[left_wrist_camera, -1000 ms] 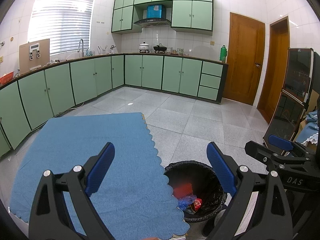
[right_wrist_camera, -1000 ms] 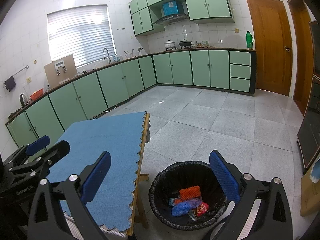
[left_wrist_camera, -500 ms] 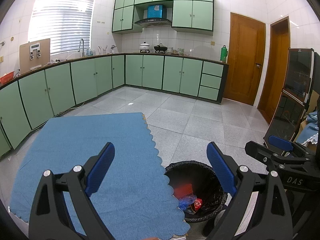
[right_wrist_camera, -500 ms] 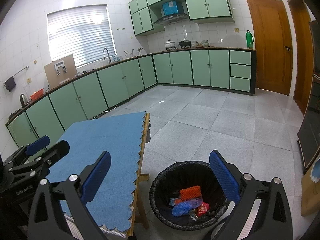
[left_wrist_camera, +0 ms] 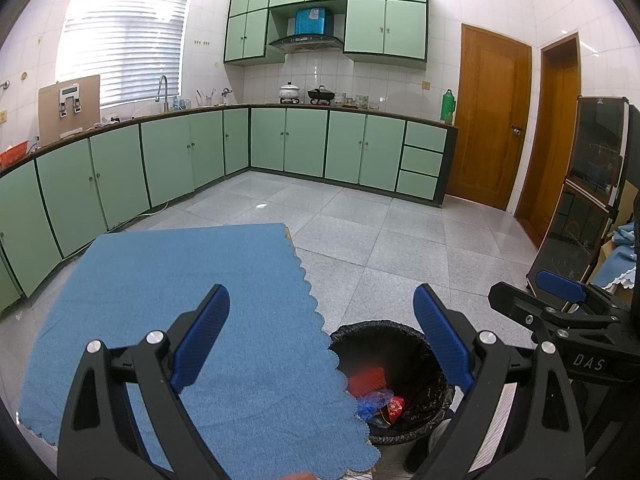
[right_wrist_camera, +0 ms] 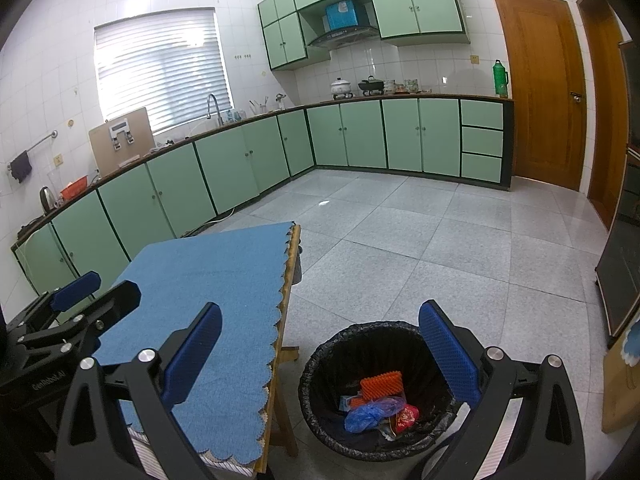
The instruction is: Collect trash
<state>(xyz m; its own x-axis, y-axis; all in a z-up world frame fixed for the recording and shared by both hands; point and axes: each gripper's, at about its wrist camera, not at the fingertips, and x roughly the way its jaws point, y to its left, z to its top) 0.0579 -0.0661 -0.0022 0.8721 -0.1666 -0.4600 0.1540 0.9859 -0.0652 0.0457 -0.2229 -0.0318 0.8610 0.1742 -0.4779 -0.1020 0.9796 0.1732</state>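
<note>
While held level above the table, left gripper with jaws spread wide and empty over the blue cloth; right gripper likewise released, poised above the black-lined trash bin on the floor just beside the table edge. Inside the bin: one orange ridged piece, one blue plastic bag, one red wrapper. Nothing between jaws and bin. Green cabinets well beyond.

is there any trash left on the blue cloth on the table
No, the blue cloth lies bare in the right wrist view, while the trash sits inside the black-lined bin.
</note>
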